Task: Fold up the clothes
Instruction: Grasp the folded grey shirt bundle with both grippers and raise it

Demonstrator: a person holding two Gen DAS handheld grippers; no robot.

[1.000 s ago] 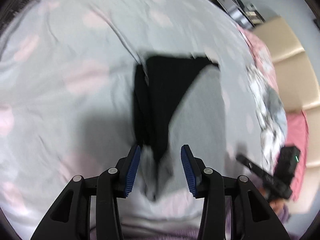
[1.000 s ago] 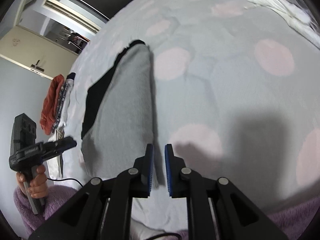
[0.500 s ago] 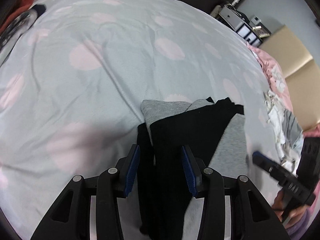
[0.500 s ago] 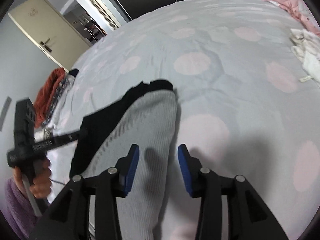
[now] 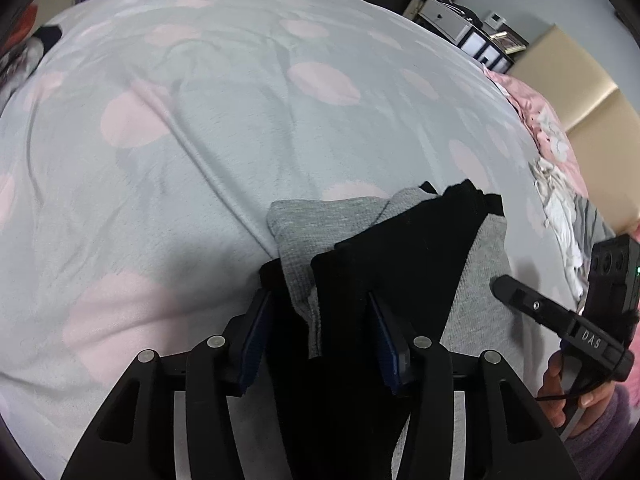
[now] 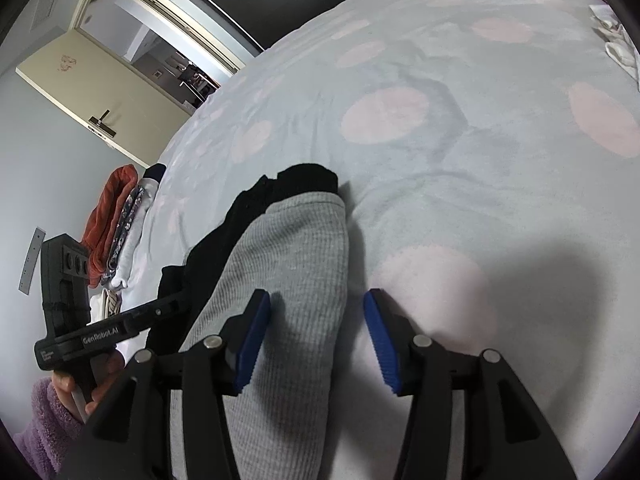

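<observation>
Left wrist view: the left gripper [image 5: 320, 340] pointed steeply down over a grey-and-black garment [image 5: 400, 248] lying on a pale grey bedspread with pink dots [image 5: 200, 128]. Black and grey cloth lay between its blue pads [image 5: 256, 344]; the jaws were opening, and whether the pads pressed on the cloth could not be told. At the right edge, the right gripper [image 5: 504, 286] appeared side-on, carried by a hand [image 5: 568, 392] in a purple fleece sleeve [image 5: 612, 412]. A heap of white and pink laundry [image 5: 560, 208] lay near the far right side of the bed.

Right wrist view: the right gripper [image 6: 318, 338] stood wide, jaws opening, released; the ribbed grey part of the garment [image 6: 296, 264] lay between and beneath the pads, the left pad [image 6: 252, 340] over the cloth, the right pad over the bedspread [image 6: 480, 160]. The garment's black part [image 6: 248, 216] showed at its far and left edges. The left gripper [image 6: 176, 306] reached in at the garment's left side. Folded clothes [image 6: 120, 220], rust-red and patterned, were stacked at the bed's left edge.
</observation>
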